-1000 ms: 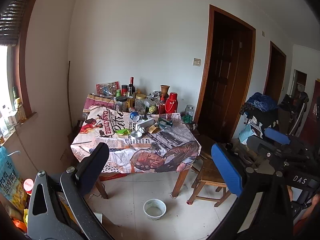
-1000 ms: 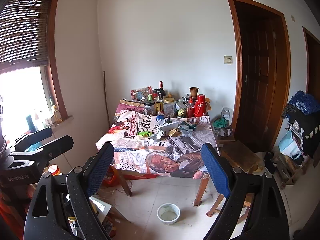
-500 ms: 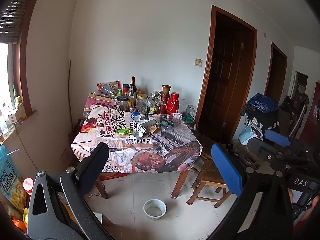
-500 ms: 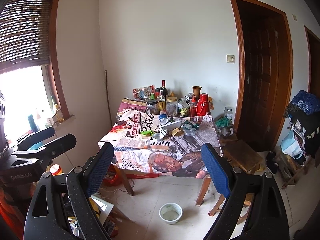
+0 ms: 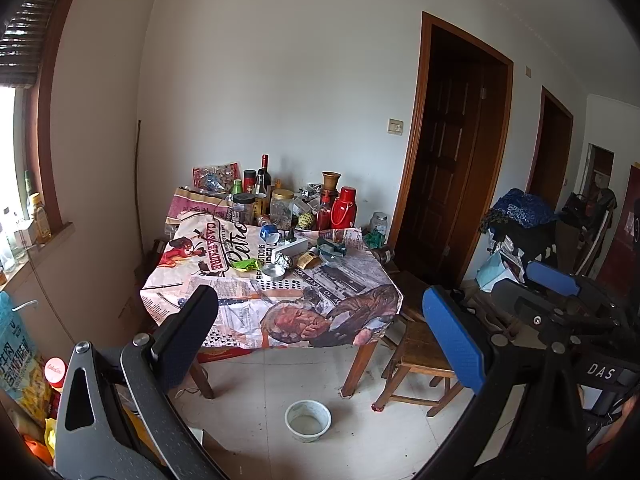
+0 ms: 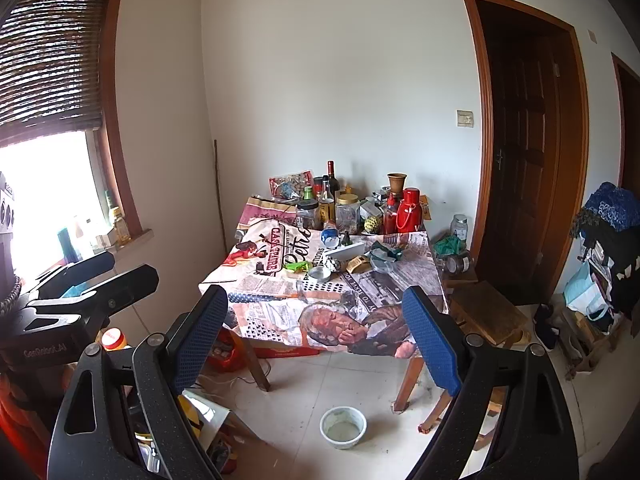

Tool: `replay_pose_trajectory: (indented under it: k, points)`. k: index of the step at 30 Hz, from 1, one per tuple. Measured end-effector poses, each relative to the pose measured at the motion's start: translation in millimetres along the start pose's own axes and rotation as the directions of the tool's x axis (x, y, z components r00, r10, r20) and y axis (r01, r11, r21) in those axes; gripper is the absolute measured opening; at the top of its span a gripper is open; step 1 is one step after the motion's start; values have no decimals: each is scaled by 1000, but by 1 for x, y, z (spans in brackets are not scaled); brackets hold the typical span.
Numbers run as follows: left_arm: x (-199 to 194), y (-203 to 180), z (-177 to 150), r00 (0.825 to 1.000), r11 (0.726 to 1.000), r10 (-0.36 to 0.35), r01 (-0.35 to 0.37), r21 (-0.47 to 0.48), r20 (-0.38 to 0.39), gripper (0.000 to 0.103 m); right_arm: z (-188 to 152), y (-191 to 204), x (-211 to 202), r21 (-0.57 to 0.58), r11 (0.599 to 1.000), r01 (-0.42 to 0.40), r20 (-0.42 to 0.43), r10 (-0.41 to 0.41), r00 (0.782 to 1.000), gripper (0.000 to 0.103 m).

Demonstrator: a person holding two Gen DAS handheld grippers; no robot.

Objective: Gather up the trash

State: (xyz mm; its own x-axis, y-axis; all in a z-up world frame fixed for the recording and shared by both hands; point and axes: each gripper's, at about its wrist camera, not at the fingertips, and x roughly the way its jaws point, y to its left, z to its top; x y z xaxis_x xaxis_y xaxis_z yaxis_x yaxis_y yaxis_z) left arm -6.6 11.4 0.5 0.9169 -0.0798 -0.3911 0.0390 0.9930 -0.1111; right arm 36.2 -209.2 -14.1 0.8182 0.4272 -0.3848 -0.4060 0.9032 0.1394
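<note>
well short of the table [image 5: 276, 304], both grippers' jaws gape wide, holding nothing.

Tablecloth [image 5: 224, 248], large script: "Petro", partly readable, running sideways in both views.
Tablecloth, red banner beside the script: block letters that look like "CASA…", the rest unclear.
Tablecloth, newsprint patches: headlines and columns too small to read; one strip near the right edge seems to end "…TO SERVE YOU".
Right gripper [image 5: 560, 300] body, seen from the left wrist camera: white letters "DAS".
Left gripper [image 6: 92, 280] body, seen from the right wrist camera: faint "GenRobot.AI".
Blue bag [image 5: 16, 356] at the left edge: large white characters, not legible.
Red-capped jar [image 5: 55, 370] beside the bag: lid print too small to read.
Bottles and jars on the table: labels unreadable.
</note>
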Motion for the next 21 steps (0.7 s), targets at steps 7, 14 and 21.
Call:
replay_pose_trajectory:
  k: [7, 14, 21]
  points:
    - [0, -1, 0, 1000, 1000, 1, -1, 0, 1, 103, 1, -1, -1, 2, 1000, 0, 0, 0, 1000, 87]
    - [0, -3, 2, 1000, 1000, 6, -6, 0, 3, 103, 0, -4, -2, 12, 1000, -2, 1, 2, 1000, 87]
    - [4, -11, 5, 1000, 1000, 20, -20, 4, 5, 103, 1, -8, -1, 15, 1000, -10, 2, 10, 1000, 87]
